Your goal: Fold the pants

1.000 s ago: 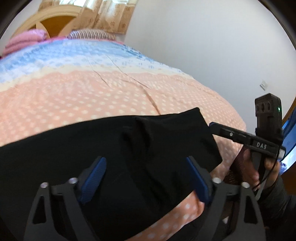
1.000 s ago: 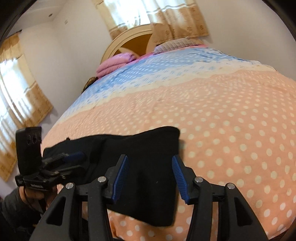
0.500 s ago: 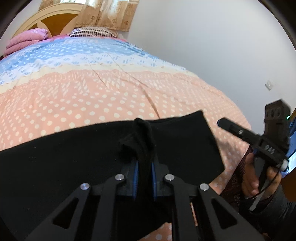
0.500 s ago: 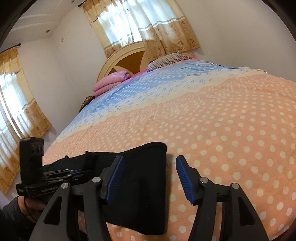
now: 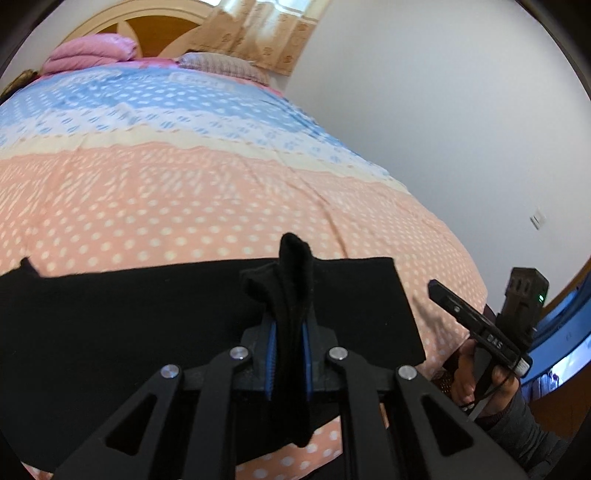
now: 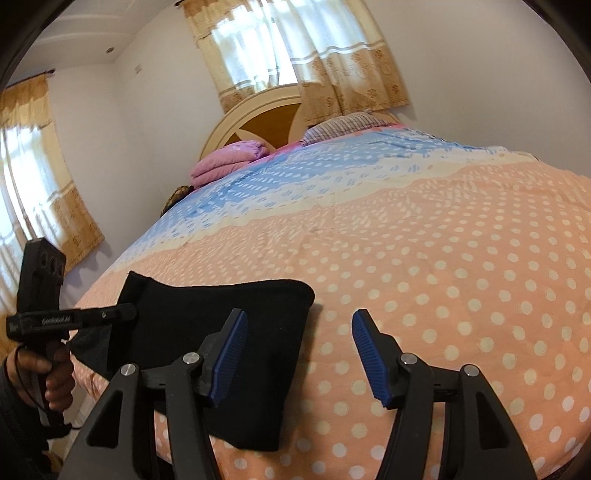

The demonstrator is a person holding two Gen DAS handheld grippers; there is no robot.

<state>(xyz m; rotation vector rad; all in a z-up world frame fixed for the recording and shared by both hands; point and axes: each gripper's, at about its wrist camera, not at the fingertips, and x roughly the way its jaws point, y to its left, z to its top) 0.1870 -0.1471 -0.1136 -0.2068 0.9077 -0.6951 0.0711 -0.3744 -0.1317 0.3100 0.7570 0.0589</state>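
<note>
Left fingers (image 5: 275, 354) pinch pants (image 5: 147, 317) fold; right fingers (image 6: 360, 343) spread, probably above bedspread (image 6: 443, 258).

Polka-dot bed (image 6: 461, 258) carries black pants (image 6: 207, 325), perhaps a pink quilt (image 6: 229, 160)

Bright window (image 6: 258, 48) daylight, fisheye-warped edges

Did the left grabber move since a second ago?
Yes. The left gripper was open over the black pants; now it is shut on a pinch of them and tipped up, so the headboard shows lower in its view.
</note>
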